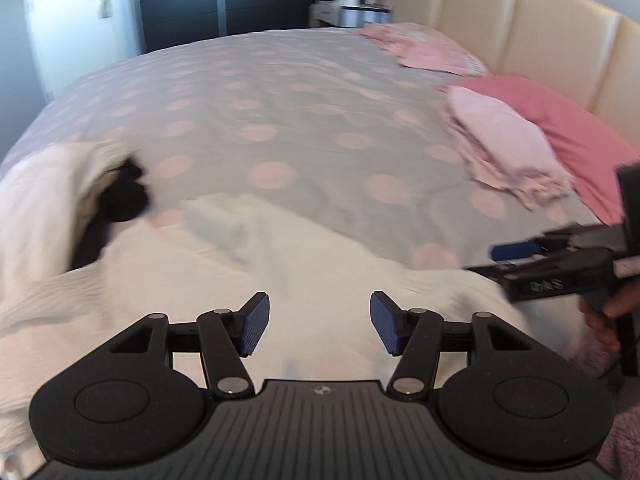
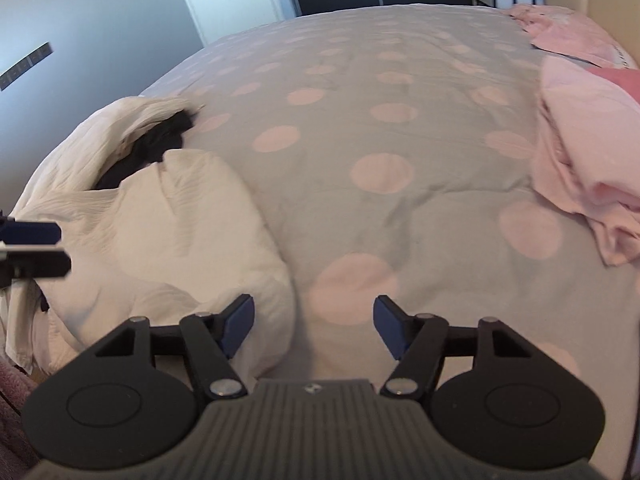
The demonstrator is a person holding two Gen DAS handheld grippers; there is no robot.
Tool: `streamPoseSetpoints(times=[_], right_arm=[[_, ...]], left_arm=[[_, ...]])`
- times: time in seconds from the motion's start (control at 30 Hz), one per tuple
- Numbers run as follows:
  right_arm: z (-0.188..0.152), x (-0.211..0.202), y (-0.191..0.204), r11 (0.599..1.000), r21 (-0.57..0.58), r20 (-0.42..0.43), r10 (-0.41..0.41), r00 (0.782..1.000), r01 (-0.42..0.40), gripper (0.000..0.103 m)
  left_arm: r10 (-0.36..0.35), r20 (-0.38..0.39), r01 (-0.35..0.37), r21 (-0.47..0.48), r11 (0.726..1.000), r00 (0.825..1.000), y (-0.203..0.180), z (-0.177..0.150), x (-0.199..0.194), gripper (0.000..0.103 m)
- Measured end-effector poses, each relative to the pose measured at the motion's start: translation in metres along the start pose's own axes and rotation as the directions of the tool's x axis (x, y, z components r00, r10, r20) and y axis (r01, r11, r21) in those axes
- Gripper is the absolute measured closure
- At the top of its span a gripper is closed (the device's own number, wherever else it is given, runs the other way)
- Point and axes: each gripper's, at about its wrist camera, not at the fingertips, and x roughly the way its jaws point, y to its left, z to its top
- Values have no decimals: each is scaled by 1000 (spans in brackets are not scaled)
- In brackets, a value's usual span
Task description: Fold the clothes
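A crumpled white garment (image 1: 240, 280) lies on the near part of the bed, and the right wrist view shows it at the left (image 2: 160, 240). A black garment (image 1: 124, 196) pokes out from under its far left fold. My left gripper (image 1: 319, 322) hovers open over the white cloth with nothing between its blue pads. My right gripper (image 2: 314, 322) is open too, above the spotted cover just past the cloth's right edge. Its left pad (image 2: 240, 320) sits over the white cloth and its jaws hold nothing. Each gripper shows side-on in the other's view: right gripper (image 1: 496, 259), left gripper (image 2: 56, 247).
The bed has a grey cover with pink dots (image 1: 280, 112). A folded pale pink stack (image 1: 504, 144) rests against a pink pillow (image 1: 572, 128) by the cream headboard (image 1: 520, 20). More pink clothes (image 1: 420, 48) lie at the far corner. A hand (image 1: 604, 312) holds the right gripper.
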Motion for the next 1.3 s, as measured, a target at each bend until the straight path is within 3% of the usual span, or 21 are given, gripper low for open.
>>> streamPoseSetpoints(times=[0.17, 0.33, 0.57, 0.7, 0.9, 1.0, 1.07, 1.1, 1.13, 1.17, 1.2, 1.3], right_arm=[[27, 19, 23, 996, -79, -25, 35, 999, -37, 34], [60, 47, 50, 978, -204, -50, 42, 998, -51, 33], [102, 101, 61, 953, -296, -106, 38, 994, -68, 33], [119, 129, 63, 940, -317, -149, 80, 986, -124, 34], [122, 171, 71, 928, -306, -226, 146, 963, -213, 36], [113, 187, 74, 933, -265, -261, 173, 950, -243, 50], [108, 187, 76, 935, -255, -249, 183, 951, -247, 58], [107, 184, 79, 930, -266, -246, 190, 950, -255, 76], [107, 180, 81, 926, -270, -242, 198, 950, -262, 86], [109, 176, 81, 928, -272, -232, 193, 953, -254, 87], [111, 170, 81, 931, -278, -215, 180, 960, -237, 95], [121, 144, 74, 941, -288, -137, 141, 980, -176, 96]], left_arm=[[147, 21, -146, -30, 989, 989, 62, 10, 8, 49], [301, 23, -302, 51, 952, 953, 118, 16, 39, 49], [229, -17, -227, 91, 970, 973, 163, 26, 104, 49], [212, -48, -201, 175, 964, 976, 168, 33, 142, 49], [182, -119, -158, 187, 970, 976, 182, 28, 185, 52], [151, -113, -133, 153, 979, 982, 187, 23, 185, 58], [107, -127, -89, 138, 986, 986, 186, 23, 182, 85], [101, -132, -83, 137, 987, 986, 183, 23, 181, 89], [97, -137, -78, 137, 988, 986, 180, 22, 179, 98], [107, -140, -87, 139, 986, 984, 177, 24, 178, 101], [116, -142, -96, 140, 986, 983, 174, 25, 176, 102], [138, -95, -126, 121, 985, 986, 167, 34, 158, 103]])
